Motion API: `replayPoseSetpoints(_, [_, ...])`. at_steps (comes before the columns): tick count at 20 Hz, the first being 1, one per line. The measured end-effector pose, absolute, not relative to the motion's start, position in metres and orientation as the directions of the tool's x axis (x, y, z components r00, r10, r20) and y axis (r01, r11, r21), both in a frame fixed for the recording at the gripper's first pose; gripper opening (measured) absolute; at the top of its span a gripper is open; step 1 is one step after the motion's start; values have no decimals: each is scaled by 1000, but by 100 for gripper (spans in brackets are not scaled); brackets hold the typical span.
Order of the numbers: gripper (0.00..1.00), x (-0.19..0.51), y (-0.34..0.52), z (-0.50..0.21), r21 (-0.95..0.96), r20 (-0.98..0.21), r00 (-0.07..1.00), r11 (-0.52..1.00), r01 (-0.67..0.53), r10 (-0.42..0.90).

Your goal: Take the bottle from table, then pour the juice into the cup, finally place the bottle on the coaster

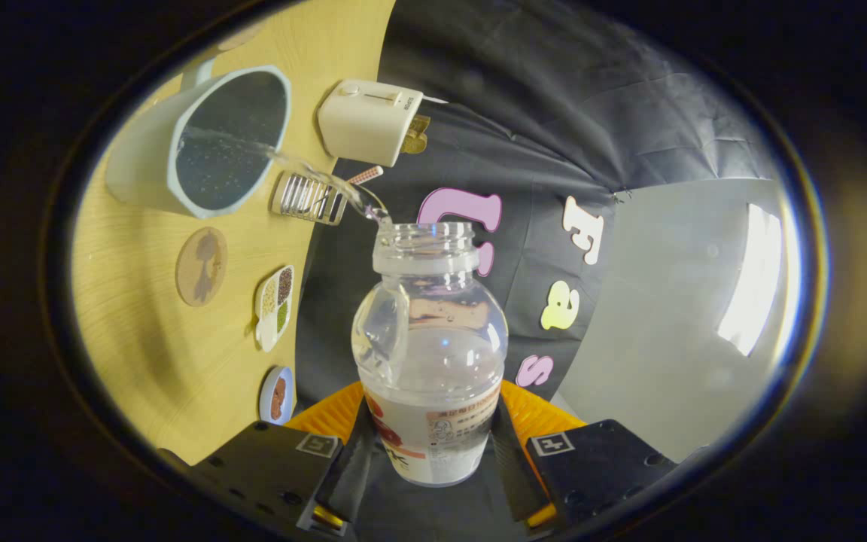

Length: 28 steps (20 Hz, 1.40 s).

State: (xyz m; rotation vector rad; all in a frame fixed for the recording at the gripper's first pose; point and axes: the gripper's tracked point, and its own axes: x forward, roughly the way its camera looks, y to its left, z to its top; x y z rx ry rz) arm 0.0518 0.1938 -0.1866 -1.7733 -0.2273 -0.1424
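Observation:
My gripper (430,444) is shut on a clear, uncapped plastic bottle (430,354), with both fingers pressing its labelled lower body. The whole view is rolled sideways, so the bottle is tipped over the wooden table (140,354). A thin clear stream (313,172) leaves the bottle's mouth and arcs into the pale blue cup (215,143) beyond the fingers. Liquid lies in the cup's dark inside. A round brown coaster (202,266) lies flat on the table just next to the cup.
A white toaster (368,120) stands at the table's edge by the booth wall. A small metal rack (308,197) sits between toaster and cup. A divided white dish (275,305) and a small blue plate (277,395) lie near the coaster.

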Motion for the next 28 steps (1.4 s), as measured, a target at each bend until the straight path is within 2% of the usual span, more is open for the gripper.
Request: replayPoseSetpoints(28, [77,50,205,-179,-910,256,957,-300,285,133])
